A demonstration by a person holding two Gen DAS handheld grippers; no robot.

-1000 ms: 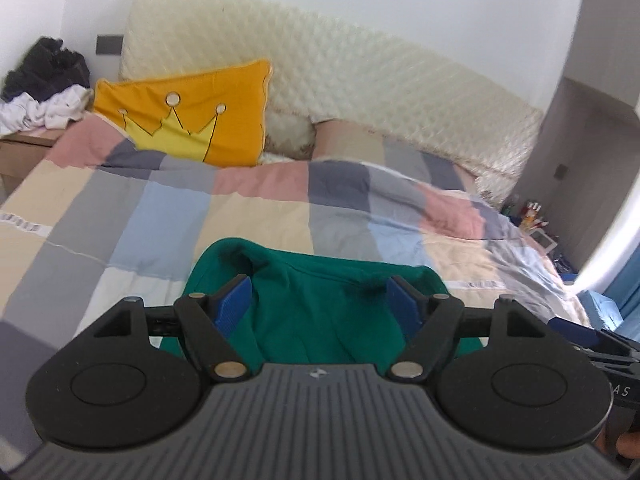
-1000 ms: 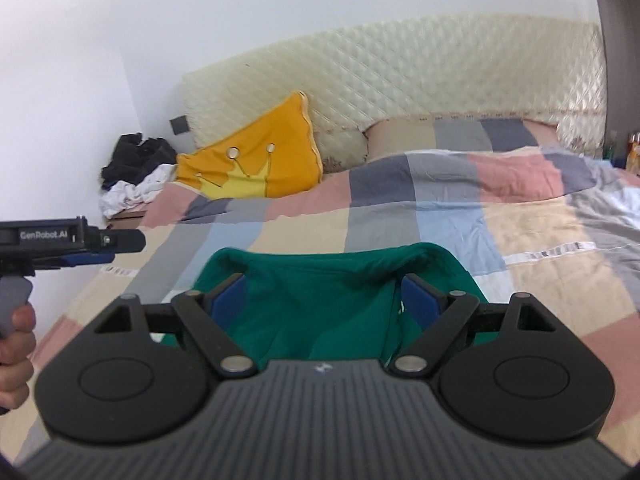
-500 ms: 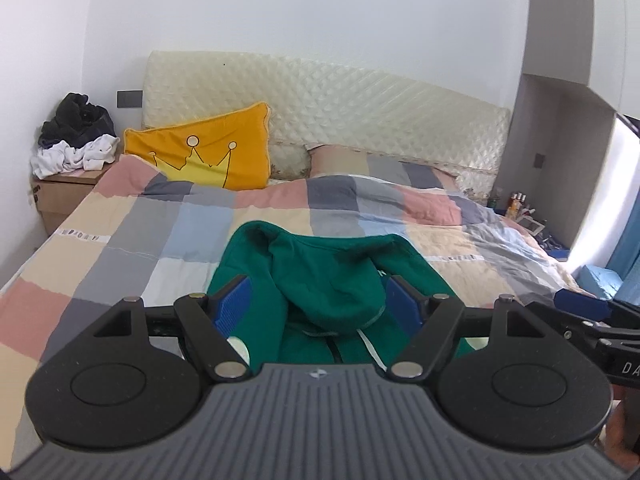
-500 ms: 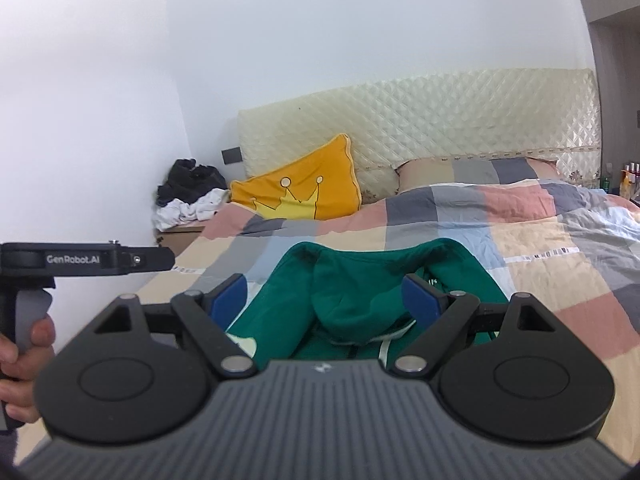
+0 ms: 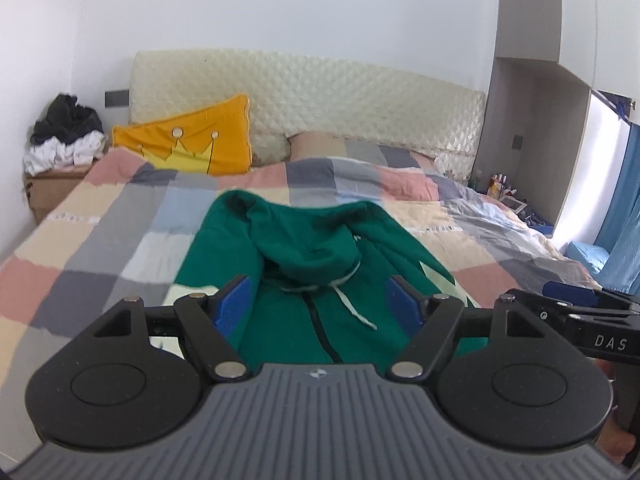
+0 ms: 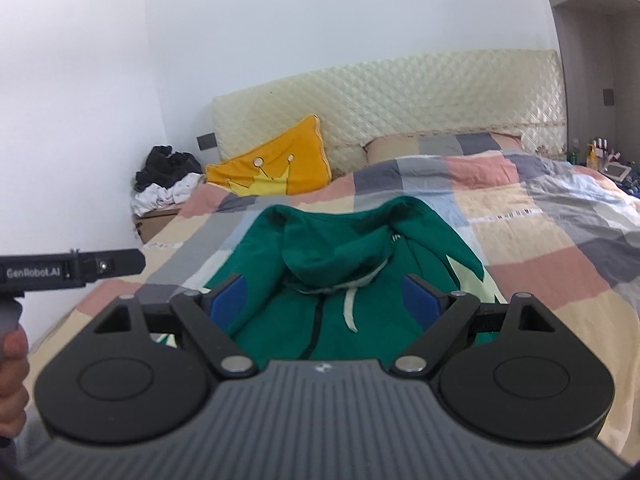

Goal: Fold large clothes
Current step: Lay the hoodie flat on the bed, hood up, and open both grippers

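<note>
We judge the folding barely begun: the green hoodie point(image 5: 320, 280) lies spread front-up on the bed point(image 5: 120, 240), hood flopped over its zipper, sleeves mostly hidden. Our left gripper point(image 5: 320, 304) and right gripper point(image 6: 326, 300) both hang above its lower half, jaws spread wide and holding nothing, clear of the cloth.
</note>
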